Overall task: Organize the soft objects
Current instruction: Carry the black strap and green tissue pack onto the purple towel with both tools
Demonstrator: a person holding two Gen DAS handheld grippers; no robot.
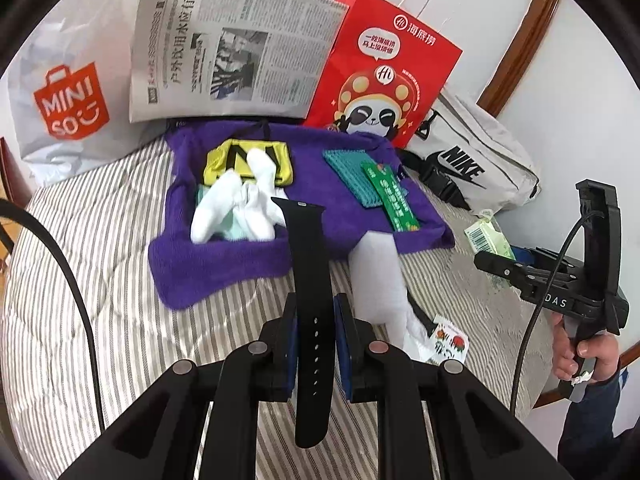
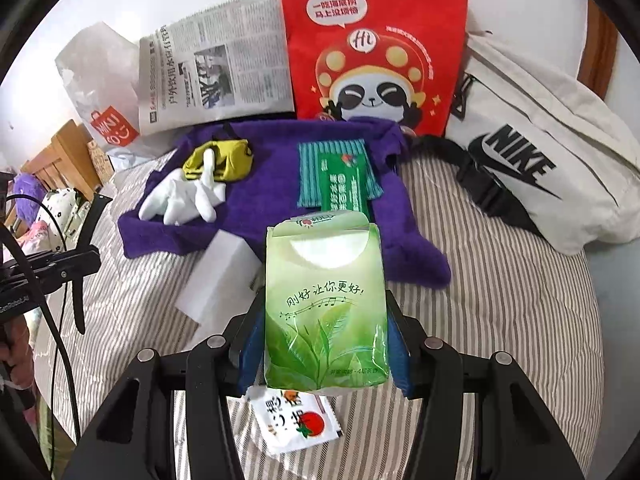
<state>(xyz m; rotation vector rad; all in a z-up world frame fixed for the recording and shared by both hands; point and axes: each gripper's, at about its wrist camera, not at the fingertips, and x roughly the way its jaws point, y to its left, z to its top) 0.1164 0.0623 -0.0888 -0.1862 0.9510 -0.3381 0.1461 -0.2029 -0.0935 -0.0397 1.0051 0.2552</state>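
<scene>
Here, in the left wrist view, the left hand-held gripper (image 1: 313, 344) was closed on a black watch strap (image 1: 310, 300), which was clamped between the blue pads and pointed away over the striped bed (image 1: 100, 280). Beyond it, a purple towel (image 1: 224, 264) was spread on the bed, and on it white socks (image 1: 232, 208) were heaped against a yellow pouch (image 1: 248, 160), with a teal cloth (image 1: 352, 176) and a green packet (image 1: 390, 196) lying to the right. A white foam block (image 1: 378, 276) was laid just below the towel's edge, and a small sachet (image 1: 450, 342) was seen beside it. A newspaper (image 1: 236, 48), a red paper bag (image 1: 384, 68), a Miniso bag (image 1: 68, 100) and a white Nike bag (image 1: 476, 160) were ranged along the back.

In the right wrist view, the right hand-held gripper (image 2: 326, 344) was clamped on a green tissue pack (image 2: 326, 304), which was held upright above the bed (image 2: 500, 300), in front of the purple towel (image 2: 272, 192). The sachet (image 2: 298, 420) was lying on the bed under the pack, and the foam block (image 2: 220, 280) was seen just to its left.
</scene>
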